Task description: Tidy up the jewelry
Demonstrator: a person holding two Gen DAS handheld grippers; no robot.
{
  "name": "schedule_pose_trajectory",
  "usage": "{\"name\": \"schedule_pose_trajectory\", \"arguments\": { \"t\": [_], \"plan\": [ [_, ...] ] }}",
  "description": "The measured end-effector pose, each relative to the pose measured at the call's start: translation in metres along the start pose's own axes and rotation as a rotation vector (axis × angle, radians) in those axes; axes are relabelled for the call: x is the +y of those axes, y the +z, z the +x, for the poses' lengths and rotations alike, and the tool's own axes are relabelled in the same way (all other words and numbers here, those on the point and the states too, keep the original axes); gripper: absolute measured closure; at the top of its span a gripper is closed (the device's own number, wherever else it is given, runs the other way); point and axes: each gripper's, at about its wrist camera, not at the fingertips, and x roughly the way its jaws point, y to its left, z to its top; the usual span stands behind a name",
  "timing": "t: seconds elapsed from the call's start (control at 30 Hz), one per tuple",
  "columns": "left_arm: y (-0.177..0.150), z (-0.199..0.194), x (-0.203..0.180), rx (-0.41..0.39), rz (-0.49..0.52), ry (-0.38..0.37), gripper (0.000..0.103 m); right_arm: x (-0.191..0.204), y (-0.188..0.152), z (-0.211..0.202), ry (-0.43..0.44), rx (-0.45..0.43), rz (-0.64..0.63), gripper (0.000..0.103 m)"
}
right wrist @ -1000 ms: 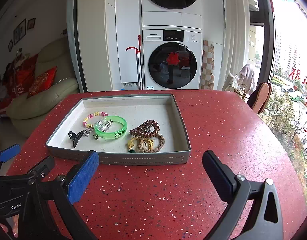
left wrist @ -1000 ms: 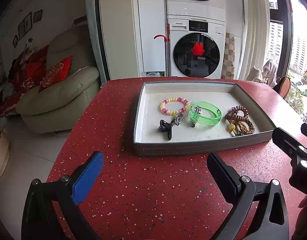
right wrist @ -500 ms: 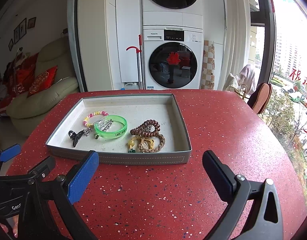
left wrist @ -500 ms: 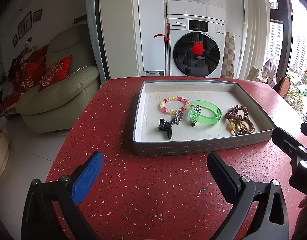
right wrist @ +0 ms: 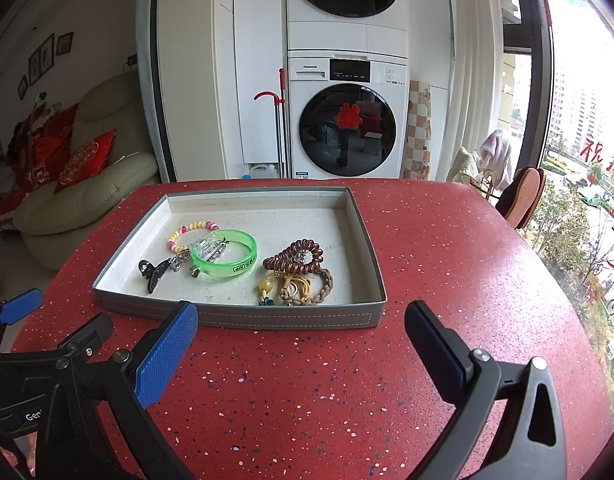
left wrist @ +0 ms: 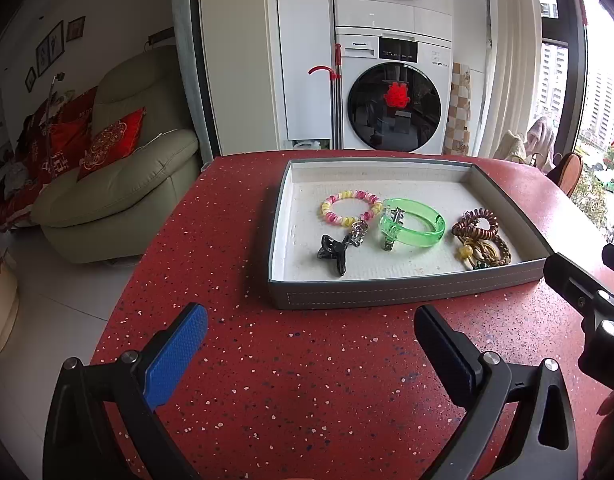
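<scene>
Nothing has shifted since a second ago: both grippers hover where they were, low over the red speckled table. Left gripper and right gripper each stand spread wide, holding nothing. Just beyond them sits one grey tray holding one green bangle, one beaded bracelet, one black claw clip and a tangle of hair ties. Behind stand two stacked washing machines and one cream sofa.

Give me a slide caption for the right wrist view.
Open right gripper hovers over a red table before a grey tray holding a green bangle, bead bracelet and hair ties.
</scene>
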Motion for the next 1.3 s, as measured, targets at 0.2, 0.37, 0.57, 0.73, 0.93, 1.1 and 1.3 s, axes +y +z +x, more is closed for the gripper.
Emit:
{"name": "schedule_pose_trajectory", "arguments": {
  "t": [0.2, 0.37, 0.57, 0.73, 0.93, 1.1, 1.3],
  "plan": [
    [0.0008, 0.0003, 0.0016, 0.002, 0.0, 0.002, 0.0, 0.0001, 0.0002, -0.0001, 0.001, -0.001, -0.001, 0.0],
    [0.0014, 0.0002, 0.0024, 0.002, -0.001, 0.0, 0.0, 0.0009, 0.0001, 0.0003, 0.001, -0.002, -0.001, 0.0],
    [0.0014, -0.0005, 0.0023, 0.002, 0.0, 0.001, 0.0, 0.0007, 0.0003, 0.0003, 0.0, -0.002, -0.001, 0.0],
    [0.0015, -0.0005, 0.0023, 0.002, 0.001, 0.001, 0.0, 0.001, 0.0006, -0.0002, 0.001, -0.003, -0.001, 0.0],
    [0.0014, -0.0012, 0.0021, 0.001, 0.003, 0.002, 0.0, 0.0009, 0.0007, -0.0002, -0.001, -0.002, -0.002, 0.0],
    [0.0011, -0.0017, 0.0026, 0.003, 0.0, 0.01, 0.0, 0.0008, 0.0006, -0.0002, 0.0, -0.002, -0.002, 0.0],
    [0.0004, -0.002, 0.0034, 0.007, 0.006, 0.014, 0.0, 0.0013, 0.0016, -0.0008, -0.001, -0.003, -0.003, 0.0]
  ]
}}
